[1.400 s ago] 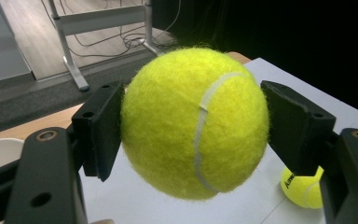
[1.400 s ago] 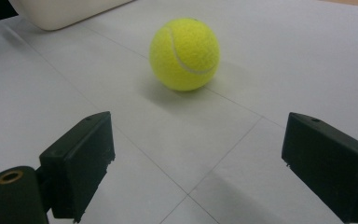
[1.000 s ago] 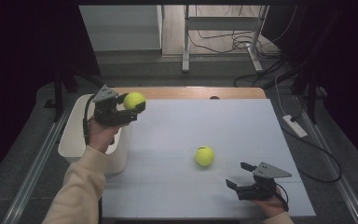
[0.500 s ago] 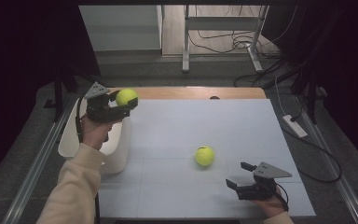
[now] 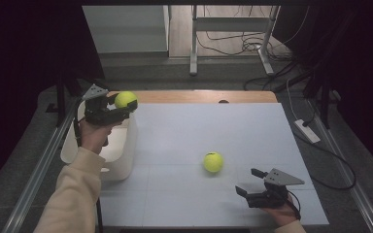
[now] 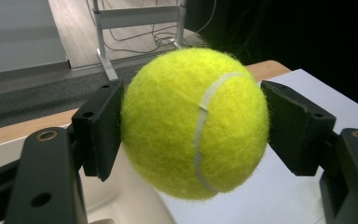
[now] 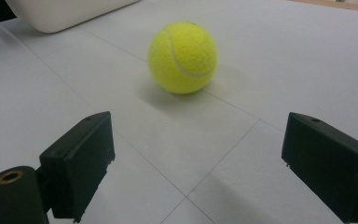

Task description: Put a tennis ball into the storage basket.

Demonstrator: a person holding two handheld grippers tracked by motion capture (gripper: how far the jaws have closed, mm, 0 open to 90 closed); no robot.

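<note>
My left gripper (image 5: 125, 103) is shut on a yellow tennis ball (image 5: 125, 99), held in the air over the far right edge of the white bin (image 5: 121, 160). Close up, both black pads press that held ball (image 6: 195, 123) from the sides. A second tennis ball (image 5: 213, 162) lies on the white table (image 5: 223, 126), right of centre. My right gripper (image 5: 248, 182) rests open near the front right corner, pointing at that ball (image 7: 182, 57), which lies a short way ahead of its spread jaws.
The white bin (image 7: 60, 11) stands at the table's left edge. A wooden strip (image 5: 199, 96) runs along the far edge. Metal rails flank the table, and a power strip (image 5: 307, 131) with cables lies on the floor at the right.
My left gripper has carried its ball to the left, from over the table to over the bin's edge. The right gripper and the loose ball have stayed put.
</note>
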